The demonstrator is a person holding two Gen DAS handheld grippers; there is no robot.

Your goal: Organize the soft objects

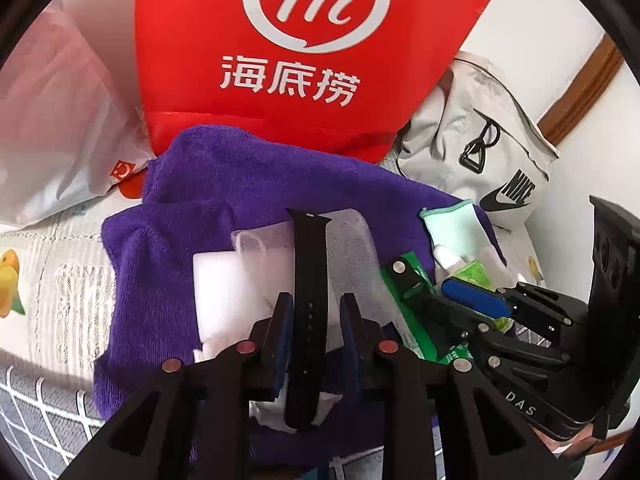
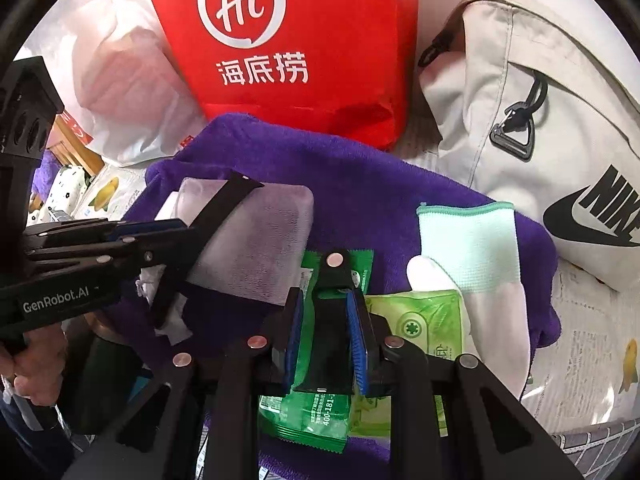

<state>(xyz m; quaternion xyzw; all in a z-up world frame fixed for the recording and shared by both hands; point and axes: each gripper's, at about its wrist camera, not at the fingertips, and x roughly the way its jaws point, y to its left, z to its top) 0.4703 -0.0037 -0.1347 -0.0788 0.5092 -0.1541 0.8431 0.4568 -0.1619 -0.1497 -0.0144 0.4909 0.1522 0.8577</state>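
The left hand-held gripper (image 1: 315,320) hangs over a purple towel (image 1: 168,280) spread on a patterned bed cover (image 1: 52,280). A black watch strap (image 1: 310,280) runs lengthwise between its blue-padded fingers (image 1: 282,328); the left pad lies against the strap, while a gap shows on the right, so it cannot be told whether the strap is truly pinched. Under the strap lie a white mesh pouch (image 1: 352,248) and white tissue (image 1: 224,292), all on the towel.

The right hand-held gripper (image 2: 326,332) is pressed onto a second black strap piece (image 2: 330,320), with a metal stud at its far end. That piece lies over a dark green packet (image 2: 308,416), and a light green wipes pack (image 2: 420,320) sits just beside it. A mint and white glove (image 2: 468,248) rests on the towel's right part.

Behind the towel stand a red bag (image 1: 320,40) with white lettering, a pale plastic bag (image 1: 52,120) to its left, and a cream sports bag (image 2: 540,120) to its right.
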